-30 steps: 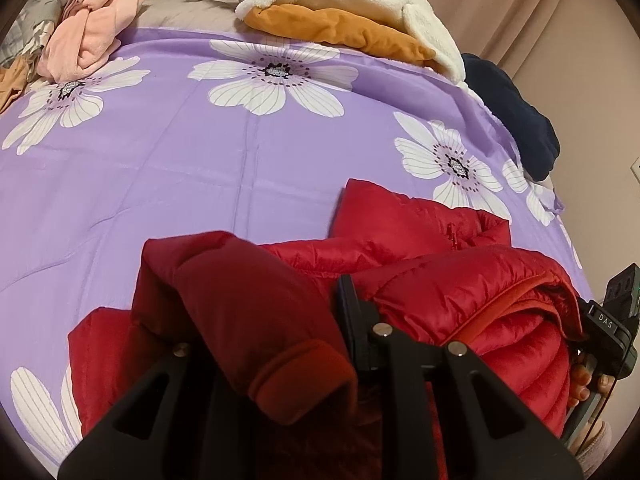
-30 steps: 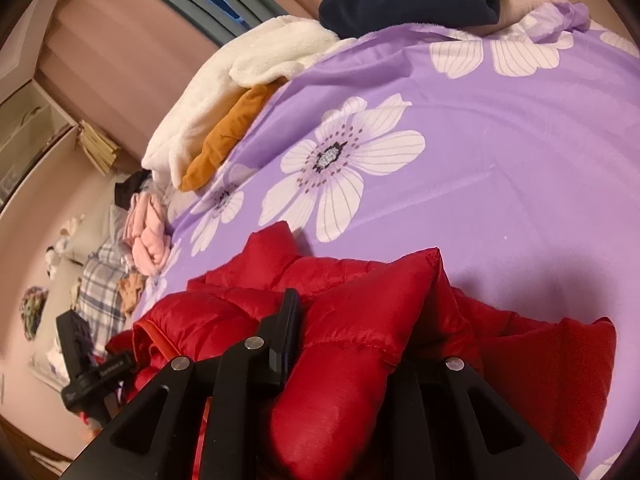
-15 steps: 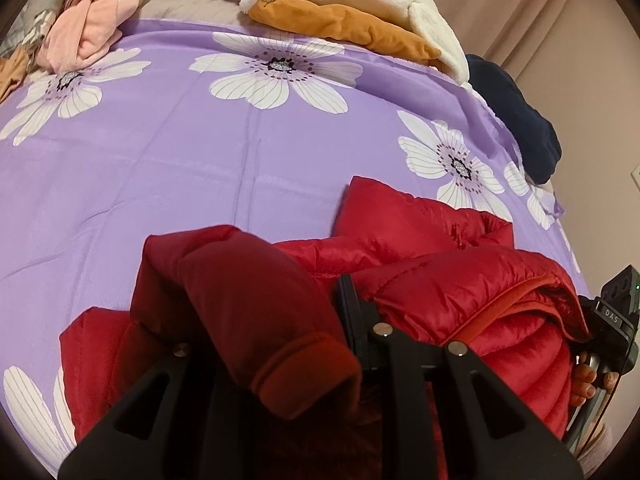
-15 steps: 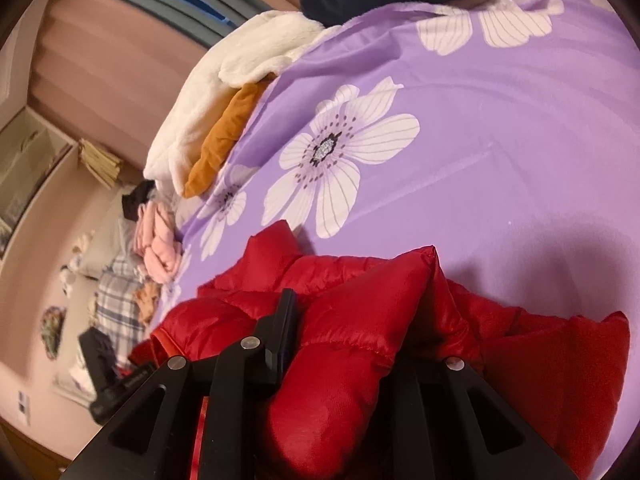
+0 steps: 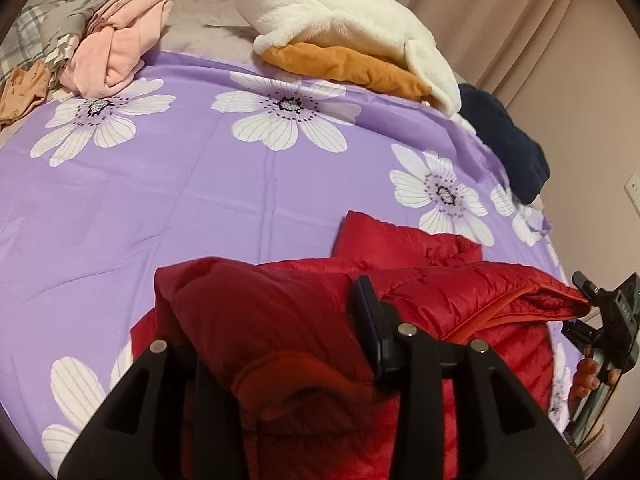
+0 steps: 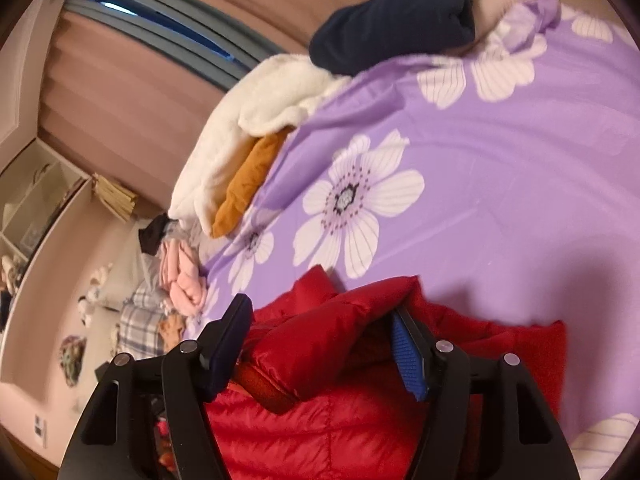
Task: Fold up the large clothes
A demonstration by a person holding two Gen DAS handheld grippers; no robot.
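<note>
Your red jacket (image 5: 440, 304) lies bunched at lower frame, fold unfinished; left claw (image 5: 280, 344) and right claw (image 6: 320, 340) are opening, fabric between their jaws.

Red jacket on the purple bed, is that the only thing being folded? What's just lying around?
Part of the job:
red jacket
left gripper, jaws opening
right gripper, jaws opening

Just lying about:
white fleece
orange top
navy jumper
pink clothes
</note>
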